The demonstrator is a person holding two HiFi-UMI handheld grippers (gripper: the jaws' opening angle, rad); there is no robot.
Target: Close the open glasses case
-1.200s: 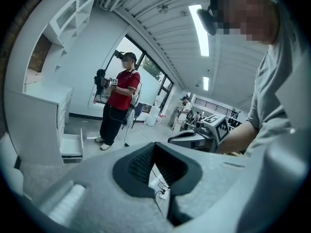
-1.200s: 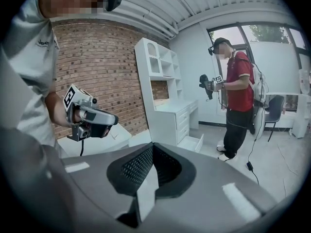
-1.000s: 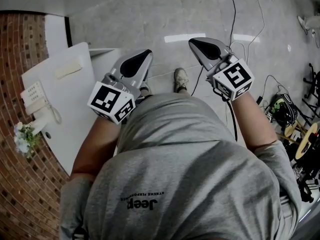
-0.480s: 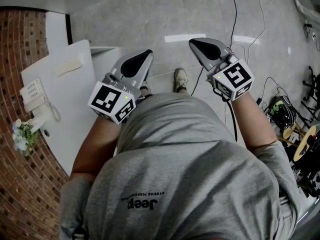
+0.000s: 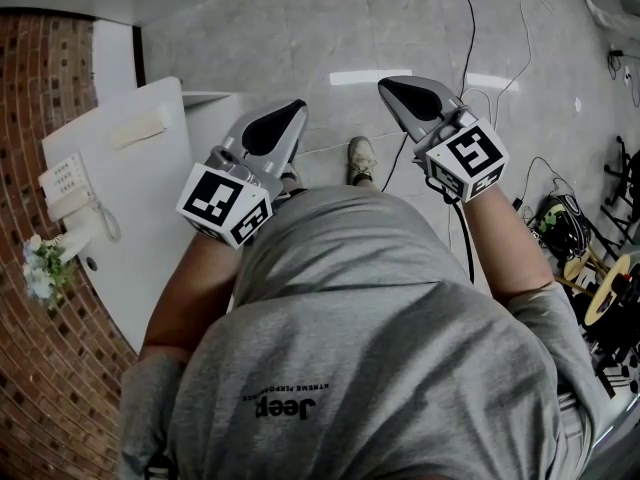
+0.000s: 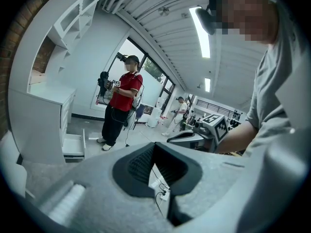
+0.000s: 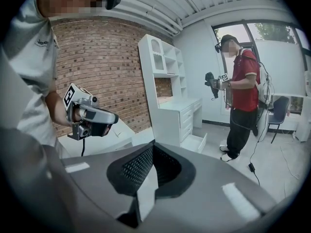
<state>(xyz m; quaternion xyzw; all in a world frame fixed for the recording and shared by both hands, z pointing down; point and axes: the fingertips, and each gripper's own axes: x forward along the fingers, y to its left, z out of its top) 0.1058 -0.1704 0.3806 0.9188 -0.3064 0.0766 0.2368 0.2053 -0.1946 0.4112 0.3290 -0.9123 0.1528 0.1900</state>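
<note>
Saw left hand-held gripper (image 5: 290, 110) & right hand-held gripper (image 5: 392, 88) both pinched together, nothing in em. No glasses case was in view, so couldn't call step/next move.

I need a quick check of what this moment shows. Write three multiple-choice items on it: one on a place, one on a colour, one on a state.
1. Where is the telephone?
A. on the white desk
B. on the floor
C. in a drawer

2. What colour is the bystander's shirt?
A. green
B. red
C. yellow

3. How do the right gripper's jaws stand?
A. wide apart
B. closed on a glasses case
C. together, nothing between them

Answers:
1 A: the head view shows it on the desk at the left.
2 B: both gripper views show a red shirt.
3 C: the right gripper view shows the jaws meeting with nothing held.
</note>
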